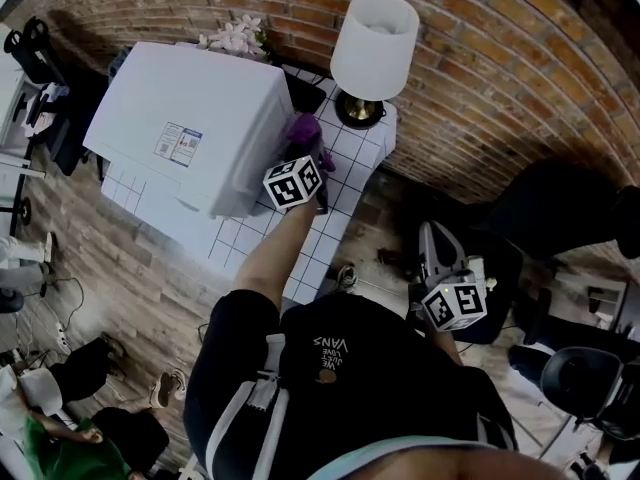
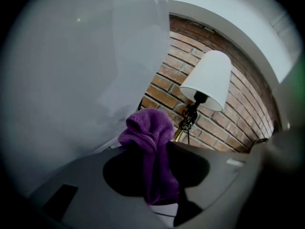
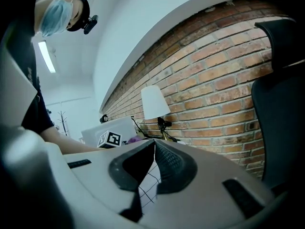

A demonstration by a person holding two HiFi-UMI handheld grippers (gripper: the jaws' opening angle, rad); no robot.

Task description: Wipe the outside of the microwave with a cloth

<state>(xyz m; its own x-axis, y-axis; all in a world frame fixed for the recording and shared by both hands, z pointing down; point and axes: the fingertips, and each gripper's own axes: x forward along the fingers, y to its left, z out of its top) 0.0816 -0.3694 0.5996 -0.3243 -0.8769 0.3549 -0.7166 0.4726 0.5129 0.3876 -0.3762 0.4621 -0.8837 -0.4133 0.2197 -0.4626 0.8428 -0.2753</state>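
The white microwave (image 1: 190,123) stands on a white tiled table (image 1: 340,183); its side wall (image 2: 71,66) fills the left of the left gripper view. My left gripper (image 1: 312,163) is at the microwave's right side, shut on a purple cloth (image 1: 303,130), whose bunched end (image 2: 150,128) sticks out past the jaws close to the white wall. My right gripper (image 1: 440,268) hangs low beside my body, away from the table, its jaws (image 3: 153,144) shut with nothing between them.
A table lamp with a white shade (image 1: 375,33) stands on the table's far corner by the brick wall (image 1: 480,58). White flowers (image 1: 235,38) lie behind the microwave. Black office chairs (image 1: 580,378) and bags sit on the wooden floor to the right.
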